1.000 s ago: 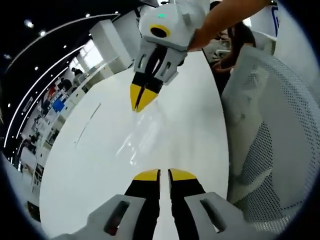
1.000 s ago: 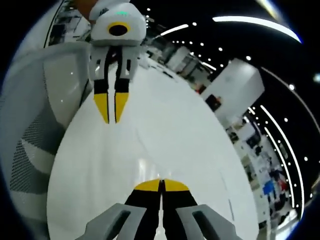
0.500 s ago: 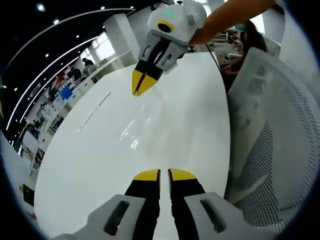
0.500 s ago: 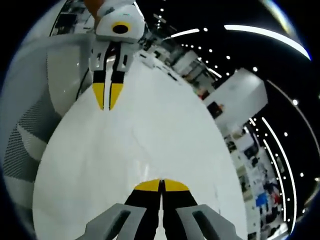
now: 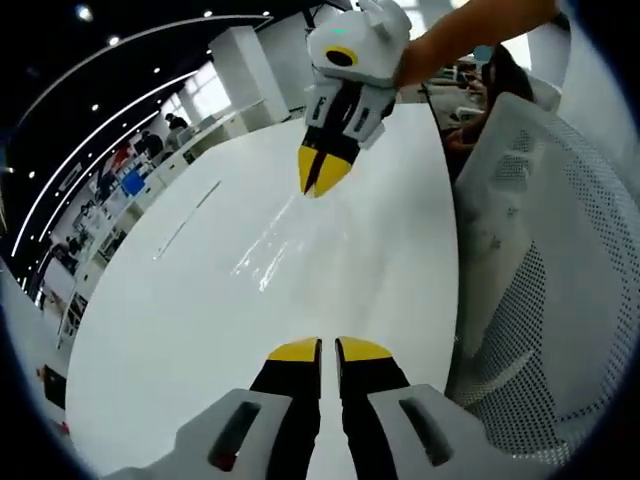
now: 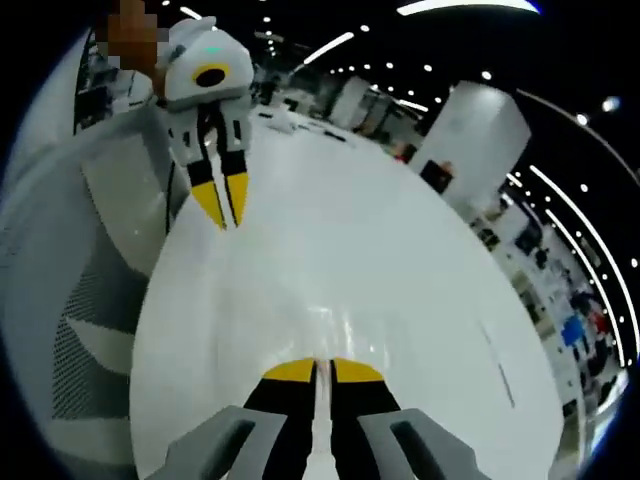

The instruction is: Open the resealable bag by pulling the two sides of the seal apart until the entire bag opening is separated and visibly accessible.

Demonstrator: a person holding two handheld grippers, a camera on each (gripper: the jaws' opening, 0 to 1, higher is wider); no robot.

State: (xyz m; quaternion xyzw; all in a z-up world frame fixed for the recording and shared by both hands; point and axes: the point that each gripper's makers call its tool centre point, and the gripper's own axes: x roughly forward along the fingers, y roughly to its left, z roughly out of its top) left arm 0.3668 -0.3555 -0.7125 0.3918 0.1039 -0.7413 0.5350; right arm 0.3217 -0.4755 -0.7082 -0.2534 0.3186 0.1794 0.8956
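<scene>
1. Looking along the left gripper view, the left tongs (image 5: 328,349) rise from the bottom with their yellow tips nearly together, a thin gap between them. The clear resealable bag (image 5: 268,258) shows as a streak of glare stretched over the white table (image 5: 180,310), running from these tips up to the right tongs (image 5: 322,172). Those come in from above, held by a bare forearm (image 5: 470,28), their yellow tips clenched on the far edge of the bag. A white mesh chair (image 5: 555,260) stands at the right, beside the table's edge.

2. In the right gripper view, the right tongs (image 6: 322,371) sit at the bottom, clenched on a pale strip of the bag (image 6: 322,335) that shows between the tips. The film is hard to trace further across the table (image 6: 400,260). The left tongs (image 6: 224,200) hang at upper left, tips close together; I cannot tell whether they pinch the film. The mesh chair (image 6: 70,320) curves along the left.
</scene>
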